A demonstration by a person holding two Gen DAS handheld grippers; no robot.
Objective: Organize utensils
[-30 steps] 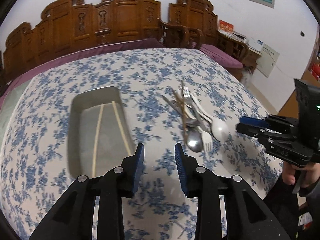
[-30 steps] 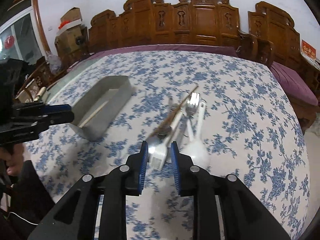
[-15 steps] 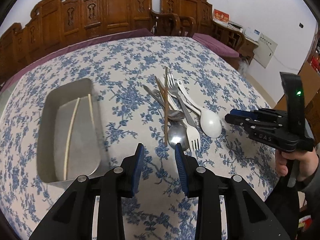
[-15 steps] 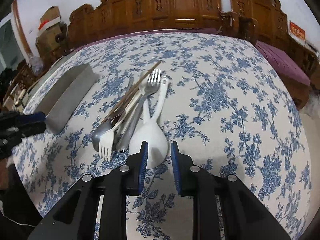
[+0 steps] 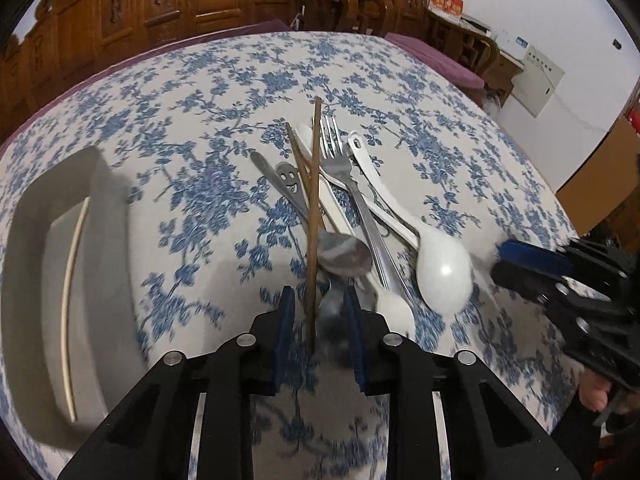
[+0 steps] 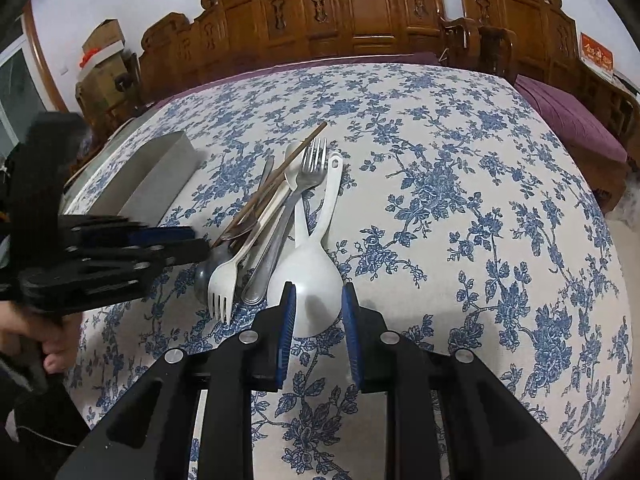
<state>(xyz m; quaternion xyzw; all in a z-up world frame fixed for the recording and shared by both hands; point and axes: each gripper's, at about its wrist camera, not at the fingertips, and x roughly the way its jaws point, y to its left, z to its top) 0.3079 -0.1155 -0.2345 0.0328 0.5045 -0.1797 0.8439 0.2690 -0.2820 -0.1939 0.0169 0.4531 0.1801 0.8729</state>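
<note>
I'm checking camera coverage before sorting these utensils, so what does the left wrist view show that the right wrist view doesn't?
Only the left wrist view looks into the metal tray, where a pale chopstick lies, and shows the left gripper closing around the near end of a brown chopstick, pads not yet pressing it.

Only the right wrist view shows the right gripper open around the white spoon's bowl, and the white plastic fork's tines.

Both show the utensil pile, the metal fork and the floral tablecloth.
</note>
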